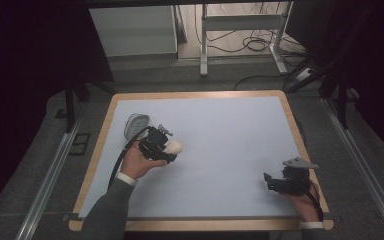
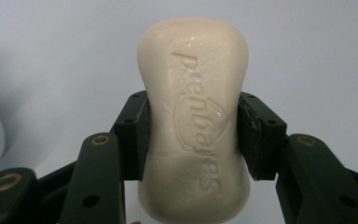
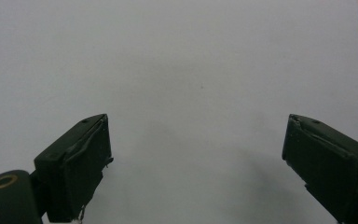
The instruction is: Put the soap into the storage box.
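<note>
Now soap (image 2: 193,121) betw left claw (image 2: 193,140) pads.

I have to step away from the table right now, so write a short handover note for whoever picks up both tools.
Left tool: shut on the cream soap bar, gripped at its narrow waist, over the left part of the white mat.
Right tool: open, nothing between its jaws, low over the mat near the front right corner.
A grey soap dish sits on the mat just behind the left tool.
Done: the soap is grasped.
Left: probably set the soap in the dish, then release; the right tool has had no visible part in this so far.
</note>
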`<move>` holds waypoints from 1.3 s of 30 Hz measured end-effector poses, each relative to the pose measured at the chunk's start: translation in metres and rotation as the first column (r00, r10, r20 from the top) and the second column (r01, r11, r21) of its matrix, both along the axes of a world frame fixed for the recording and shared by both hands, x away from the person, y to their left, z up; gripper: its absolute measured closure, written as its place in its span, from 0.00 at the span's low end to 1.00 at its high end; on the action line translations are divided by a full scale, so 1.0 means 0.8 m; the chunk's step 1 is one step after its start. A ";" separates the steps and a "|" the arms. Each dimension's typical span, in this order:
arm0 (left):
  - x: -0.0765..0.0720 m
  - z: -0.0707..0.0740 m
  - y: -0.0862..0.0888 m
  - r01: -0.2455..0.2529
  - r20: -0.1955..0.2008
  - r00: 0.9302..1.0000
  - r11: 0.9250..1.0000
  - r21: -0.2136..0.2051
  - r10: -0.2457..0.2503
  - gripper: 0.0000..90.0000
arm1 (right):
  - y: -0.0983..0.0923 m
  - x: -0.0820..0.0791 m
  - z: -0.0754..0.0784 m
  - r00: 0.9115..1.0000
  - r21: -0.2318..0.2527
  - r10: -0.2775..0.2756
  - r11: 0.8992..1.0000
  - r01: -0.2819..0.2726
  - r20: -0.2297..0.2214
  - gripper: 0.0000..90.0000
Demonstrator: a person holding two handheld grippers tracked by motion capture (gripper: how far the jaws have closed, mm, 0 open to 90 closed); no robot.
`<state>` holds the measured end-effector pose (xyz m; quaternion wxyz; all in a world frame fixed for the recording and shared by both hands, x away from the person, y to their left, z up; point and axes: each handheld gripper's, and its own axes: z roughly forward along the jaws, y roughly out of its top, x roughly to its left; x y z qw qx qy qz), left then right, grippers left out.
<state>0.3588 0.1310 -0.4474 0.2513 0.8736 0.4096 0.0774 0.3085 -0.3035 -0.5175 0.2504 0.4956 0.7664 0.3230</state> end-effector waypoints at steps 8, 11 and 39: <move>0.011 -0.001 0.016 -0.029 -0.017 0.999 1.000 -0.004 0.029 0.55 | 0.000 0.000 0.000 1.000 -0.001 -0.001 1.000 0.001 -0.002 0.09; 0.016 -0.001 0.026 -0.050 -0.016 0.999 0.999 -0.009 0.050 0.55 | -0.001 0.000 -0.001 1.000 0.002 -0.003 1.000 0.003 -0.002 0.09; 0.047 0.000 0.074 -0.150 -0.021 0.989 0.989 -0.008 0.150 0.55 | -0.001 0.001 -0.003 1.000 -0.003 -0.007 1.000 0.007 -0.013 0.08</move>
